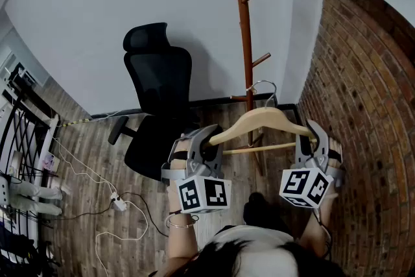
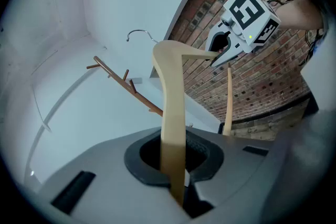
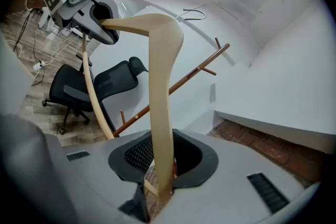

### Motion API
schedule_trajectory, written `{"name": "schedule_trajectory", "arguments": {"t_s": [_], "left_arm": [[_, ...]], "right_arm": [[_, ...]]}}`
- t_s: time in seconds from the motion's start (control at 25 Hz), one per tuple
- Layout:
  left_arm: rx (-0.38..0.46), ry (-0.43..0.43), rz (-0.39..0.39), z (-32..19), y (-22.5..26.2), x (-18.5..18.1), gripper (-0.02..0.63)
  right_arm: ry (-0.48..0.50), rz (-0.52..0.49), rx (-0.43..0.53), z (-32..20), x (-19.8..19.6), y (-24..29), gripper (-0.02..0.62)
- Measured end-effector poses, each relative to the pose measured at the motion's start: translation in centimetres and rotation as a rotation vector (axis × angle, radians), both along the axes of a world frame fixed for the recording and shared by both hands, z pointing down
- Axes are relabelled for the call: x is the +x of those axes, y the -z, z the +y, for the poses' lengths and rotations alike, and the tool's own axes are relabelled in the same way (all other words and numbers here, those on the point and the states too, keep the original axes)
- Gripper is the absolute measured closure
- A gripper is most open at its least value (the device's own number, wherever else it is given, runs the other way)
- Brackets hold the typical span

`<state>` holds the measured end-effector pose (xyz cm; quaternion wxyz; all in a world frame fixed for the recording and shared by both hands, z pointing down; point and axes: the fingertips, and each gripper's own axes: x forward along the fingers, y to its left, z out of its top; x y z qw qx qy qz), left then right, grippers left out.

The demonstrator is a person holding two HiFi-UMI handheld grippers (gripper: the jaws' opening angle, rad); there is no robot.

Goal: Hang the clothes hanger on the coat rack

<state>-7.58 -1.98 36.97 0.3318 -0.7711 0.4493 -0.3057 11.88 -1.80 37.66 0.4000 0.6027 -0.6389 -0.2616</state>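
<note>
Left claw [image 1: 209, 138], right claw [image 1: 310, 137] (level) on hanger [image 1: 259, 117]

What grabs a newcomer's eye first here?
A wooden hanger is held across mid-frame in the head view, the left hand-held gripper and right hand-held gripper each clamped on one end. Just beyond it stands the wooden coat rack, with a black office chair to its left.

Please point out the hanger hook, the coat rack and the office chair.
hanger hook [image 1: 262, 82], head view, on the wire bend
coat rack [image 1: 246, 29], head view, on the upright pole
office chair [image 1: 159, 78], head view, on the backrest
</note>
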Motion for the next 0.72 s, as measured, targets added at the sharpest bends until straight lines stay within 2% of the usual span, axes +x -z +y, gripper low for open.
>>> {"name": "schedule_trajectory", "arguments": {"t_s": [0.2,0.36,0.56,0.72], "left_arm": [[0.002,0.004,0.002,-1.3,0.2,0.2,0.575],[0.014,-0.005,-0.029,-2.9,-0.4,0.6,0.575],[-0.004,0.010,-0.007,-4.8,-0.2,1.6,0.575],[0.003,0.009,-0.026,-6.5,-0.3,2.1,0.575]], "right_arm": [[0.003,-0.012,0.011,-1.2,0.1,0.5,0.489],[0.005,-0.008,0.007,-2.7,0.6,0.3,0.489],[0.009,-0.005,0.002,-4.8,1.5,0.1,0.489],[0.018,-0.004,0.002,-6.6,2.2,0.3,0.489]]}}
